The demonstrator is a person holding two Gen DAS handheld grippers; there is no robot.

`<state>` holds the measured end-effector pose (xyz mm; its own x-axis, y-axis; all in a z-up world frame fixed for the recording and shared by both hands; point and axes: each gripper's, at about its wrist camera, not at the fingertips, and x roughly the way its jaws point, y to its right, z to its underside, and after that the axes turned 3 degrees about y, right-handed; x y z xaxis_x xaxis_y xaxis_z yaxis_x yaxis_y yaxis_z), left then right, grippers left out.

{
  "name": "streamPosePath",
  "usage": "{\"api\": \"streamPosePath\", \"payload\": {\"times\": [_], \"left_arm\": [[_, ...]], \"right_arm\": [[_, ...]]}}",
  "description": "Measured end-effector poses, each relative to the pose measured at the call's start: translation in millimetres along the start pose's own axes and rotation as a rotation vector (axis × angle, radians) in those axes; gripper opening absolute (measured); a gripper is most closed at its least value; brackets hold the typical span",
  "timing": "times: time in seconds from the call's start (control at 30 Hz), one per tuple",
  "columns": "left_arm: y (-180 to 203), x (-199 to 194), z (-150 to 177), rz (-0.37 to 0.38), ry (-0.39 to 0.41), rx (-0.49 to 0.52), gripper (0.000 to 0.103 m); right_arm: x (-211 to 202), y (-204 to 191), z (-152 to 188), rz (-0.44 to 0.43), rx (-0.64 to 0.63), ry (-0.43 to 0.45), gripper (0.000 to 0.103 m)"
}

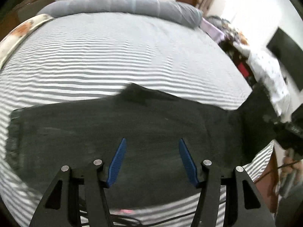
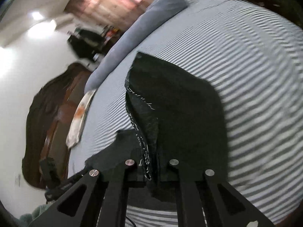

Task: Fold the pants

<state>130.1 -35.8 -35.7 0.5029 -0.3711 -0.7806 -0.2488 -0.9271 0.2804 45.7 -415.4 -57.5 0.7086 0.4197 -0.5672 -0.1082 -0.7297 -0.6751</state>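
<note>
Dark pants (image 1: 117, 124) lie across the striped bed sheet (image 1: 113, 56). My left gripper (image 1: 152, 141) hovers just above their middle, its blue fingers (image 1: 119, 158) wide apart and empty. At the right of the left wrist view the pants' end rises off the bed toward the right gripper (image 1: 287, 130). In the right wrist view the right gripper (image 2: 151, 172) is shut on a lifted fold of the pants (image 2: 170, 102), with frayed hem threads showing; its fingertips are hidden in the cloth.
A grey pillow (image 1: 123, 5) lies along the far edge of the bed. A white and orange cloth (image 1: 22, 32) sits at the left edge. Clothes and clutter (image 1: 251, 56) pile at the right side.
</note>
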Motion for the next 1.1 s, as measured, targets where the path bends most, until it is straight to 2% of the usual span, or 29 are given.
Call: {"api": "streamPosePath", "payload": {"times": [0.13,0.27,0.43,0.53,0.67,0.7,0.73,0.83,1.03,1.1], "left_arm": [[-36.9,-32.4,5.4,-0.037,0.041,-0.037,0.059],[-69.7,-36.8,15.9,-0.049,0.027,-0.104,0.059],[-97.7,-35.4,26.8,-0.039,0.013,-0.158,0.059],[-102.5,-32.9,29.0,-0.028,0.015,-0.163,0.059],[-109.3,-29.0,27.5,-0.016,0.010,-0.180,0.059],[-108.8,-30.0,27.0,-0.015,0.011,-0.182,0.059],[-109.7,-29.5,26.4,-0.011,0.012,-0.185,0.059],[-108.7,-28.5,23.1,0.002,0.015,-0.191,0.059],[-89.3,-23.4,13.1,0.031,0.026,-0.154,0.059],[-78.6,-16.4,11.5,0.037,0.018,-0.130,0.059]], "right_arm": [[53.7,-51.7,26.4,-0.014,-0.072,-0.096,0.007],[107.0,-94.2,54.3,0.000,-0.134,-0.183,0.007],[151.7,-120.5,91.6,-0.002,-0.154,-0.263,0.007],[176.7,-135.0,104.9,0.030,-0.202,-0.294,0.008],[199.6,-134.2,123.9,0.074,-0.229,-0.338,0.015],[202.9,-134.5,125.1,0.079,-0.227,-0.343,0.019],[206.5,-133.7,128.9,0.081,-0.217,-0.358,0.028],[206.9,-137.2,137.5,0.080,-0.215,-0.379,0.040],[173.4,-133.7,141.9,0.054,-0.251,-0.383,0.041],[157.0,-127.7,137.5,0.088,-0.263,-0.349,0.041]]}}
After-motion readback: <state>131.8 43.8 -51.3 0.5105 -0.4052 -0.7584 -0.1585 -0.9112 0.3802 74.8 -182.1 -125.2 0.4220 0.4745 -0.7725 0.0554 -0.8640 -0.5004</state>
